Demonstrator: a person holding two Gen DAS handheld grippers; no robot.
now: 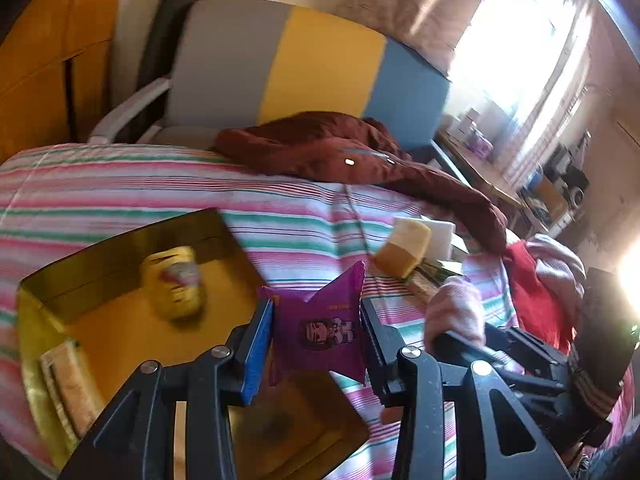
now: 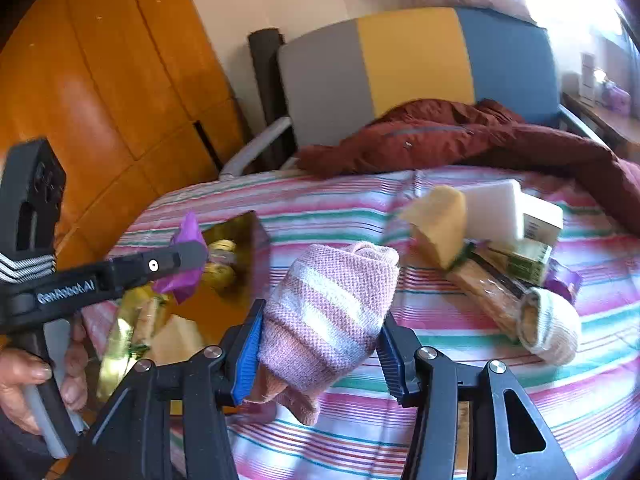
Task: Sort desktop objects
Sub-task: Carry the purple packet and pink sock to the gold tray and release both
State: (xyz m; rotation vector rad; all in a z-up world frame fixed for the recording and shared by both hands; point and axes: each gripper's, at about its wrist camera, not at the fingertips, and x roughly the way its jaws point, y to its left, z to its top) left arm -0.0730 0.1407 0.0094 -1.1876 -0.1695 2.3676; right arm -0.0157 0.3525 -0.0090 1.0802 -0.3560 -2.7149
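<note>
Left wrist view puts the left claw [image 1: 318, 344] clamped on a purple snack packet [image 1: 320, 332], its pads pressing the packet's two sides so that it hangs clear above the near corner of the gold tray [image 1: 44, 280]. Inside that tray a yellow jar [image 1: 174, 284] lies on its side toward the far wall, and a pale flat packet [image 1: 68, 380] rests along the near-left wall. Right wrist view has the right claw [image 2: 320, 340] gripping a rolled pink striped sock [image 2: 332, 312], lifted off the striped bedspread [image 2: 480, 400]. Beyond it, toward the far right edge of the bed, sits the unsorted heap: a yellow sponge [image 2: 440, 224], a white block [image 2: 492, 212], small boxes [image 2: 540, 224], a long wrapped packet [image 2: 484, 296] and a white rolled sock [image 2: 556, 328]. A dark red jacket [image 2: 460, 136] lies along the far edge. To do this well, I judge the packet should be carried over a bare patch of the tray floor, away from the jar, lowered close and then released, since a puffy bag may slide. The sock looks soft and forgiving; it probably belongs apart from the snacks, though where it goes I cannot tell.
</note>
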